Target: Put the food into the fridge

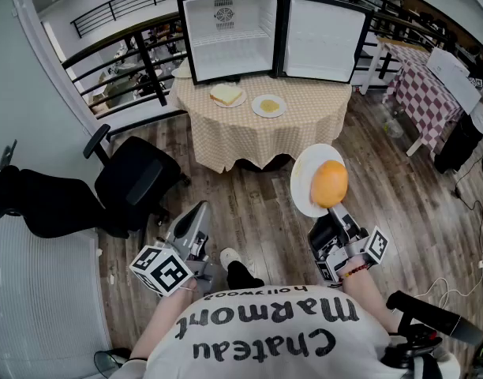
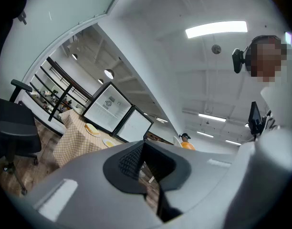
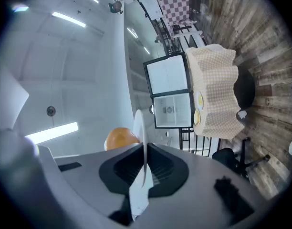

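A small fridge [image 1: 226, 34] stands open on a round table [image 1: 261, 136] with a checked cloth, its door [image 1: 324, 38] swung right. In front of it lie a plate with bread [image 1: 226, 95] and a plate with yellow food [image 1: 268, 105]. My right gripper [image 1: 327, 218] is shut on the rim of a white plate [image 1: 305, 181] bearing an orange bun [image 1: 330, 183], held upright above the wood floor. In the right gripper view the plate [image 3: 142, 142] stands edge-on between the pads, with the bun [image 3: 121, 138] left of it. My left gripper [image 1: 198, 212] hangs low, shut and empty.
A black office chair [image 1: 135, 184] stands left of the table, with a dark seat [image 1: 36, 204] further left. Black railings [image 1: 139, 61] run behind the table. A table with a red checked cloth [image 1: 427, 93] and cables are at the right.
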